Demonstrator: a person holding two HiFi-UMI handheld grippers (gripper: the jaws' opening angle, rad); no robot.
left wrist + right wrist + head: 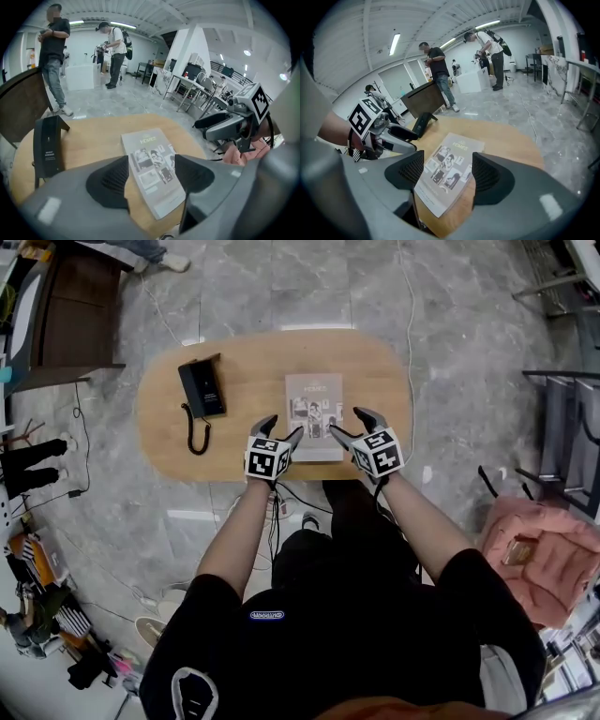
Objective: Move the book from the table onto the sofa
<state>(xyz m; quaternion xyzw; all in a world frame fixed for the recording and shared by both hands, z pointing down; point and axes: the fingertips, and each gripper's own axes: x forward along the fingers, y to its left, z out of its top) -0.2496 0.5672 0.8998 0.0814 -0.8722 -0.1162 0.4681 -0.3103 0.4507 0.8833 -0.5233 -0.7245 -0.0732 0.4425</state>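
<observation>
The book (pixel 314 416) lies flat on the oval wooden table (pixel 253 371), its near edge close to the front rim. My left gripper (pixel 286 427) and right gripper (pixel 345 423) flank its near corners, jaws spread, pinching nothing. Bare wood separates it from the desk telephone (pixel 202 390).

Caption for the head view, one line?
Left gripper and right gripper, both open, poised over a book on an oval wooden table, telephone alongside.
</observation>
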